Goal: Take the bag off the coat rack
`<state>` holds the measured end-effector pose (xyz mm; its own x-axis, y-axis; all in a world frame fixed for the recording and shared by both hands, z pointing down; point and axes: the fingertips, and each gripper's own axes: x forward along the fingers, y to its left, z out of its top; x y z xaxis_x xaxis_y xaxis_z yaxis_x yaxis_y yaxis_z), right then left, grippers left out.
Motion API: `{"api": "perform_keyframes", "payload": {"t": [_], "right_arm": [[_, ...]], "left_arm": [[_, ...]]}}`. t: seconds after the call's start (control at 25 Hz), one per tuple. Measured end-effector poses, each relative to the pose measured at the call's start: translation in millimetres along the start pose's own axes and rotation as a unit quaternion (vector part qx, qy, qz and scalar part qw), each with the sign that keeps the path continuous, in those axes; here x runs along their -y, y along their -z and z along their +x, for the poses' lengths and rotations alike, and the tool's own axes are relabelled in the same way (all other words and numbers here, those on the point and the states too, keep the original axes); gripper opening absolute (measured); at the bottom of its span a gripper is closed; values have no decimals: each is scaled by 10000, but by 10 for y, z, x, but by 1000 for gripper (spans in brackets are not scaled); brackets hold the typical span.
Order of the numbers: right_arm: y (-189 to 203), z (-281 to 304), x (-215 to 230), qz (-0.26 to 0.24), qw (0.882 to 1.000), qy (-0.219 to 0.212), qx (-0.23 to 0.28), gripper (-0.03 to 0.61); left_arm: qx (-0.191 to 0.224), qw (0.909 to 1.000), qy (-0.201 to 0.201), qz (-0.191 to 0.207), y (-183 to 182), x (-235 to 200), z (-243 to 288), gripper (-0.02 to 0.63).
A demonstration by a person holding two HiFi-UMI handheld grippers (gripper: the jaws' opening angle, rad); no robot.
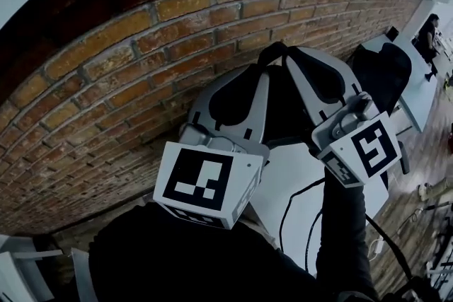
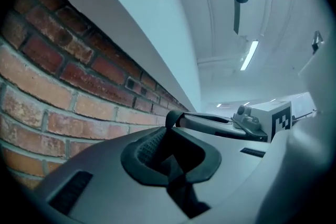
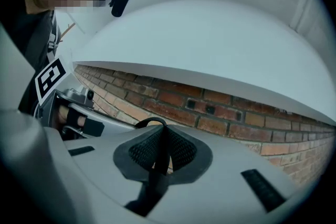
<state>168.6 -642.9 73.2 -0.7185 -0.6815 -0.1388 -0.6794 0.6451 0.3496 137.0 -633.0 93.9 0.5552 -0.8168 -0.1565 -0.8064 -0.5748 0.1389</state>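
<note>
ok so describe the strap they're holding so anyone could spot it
Against the red brick wall, the left gripper and right gripper stand tip to tip. The strap is the thin black loop arching between their tips, the only narrow band among broad grey shells.

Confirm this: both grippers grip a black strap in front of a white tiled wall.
Not quite: the wall is red brick, not white tile, as the head view shows. The left gripper and right gripper do both grip a black strap.

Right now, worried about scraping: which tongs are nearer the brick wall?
Left. The left tongs run right beside the brick wall; the right tongs sit on their far side, toward the white table.
</note>
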Motion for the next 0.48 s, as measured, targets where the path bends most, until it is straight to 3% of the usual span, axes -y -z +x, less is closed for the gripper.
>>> {"api": "perform_keyframes", "payload": {"t": [0.12,0.28,0.32,0.36,0.48], "right_arm": [[336,34,151,215,9998,-49,22,23],[524,192,341,121,9999,-87,42,27],[556,247,354,53,9999,-151,14,49],[585,288,352,24,9998,-215,-12,130],[597,234,436,222,9997,-22,126,192]], "left_arm": [[-185,9997,-78,141,318,-84,191,28],[-127,9996,-256,27,387,-197,452,28],[-128,9995,-296,30,392,-241,511,28],[-144,9994,-327,45,401,-275,562,28],[-189,9992,-335,96,421,-305,682,28]]}}
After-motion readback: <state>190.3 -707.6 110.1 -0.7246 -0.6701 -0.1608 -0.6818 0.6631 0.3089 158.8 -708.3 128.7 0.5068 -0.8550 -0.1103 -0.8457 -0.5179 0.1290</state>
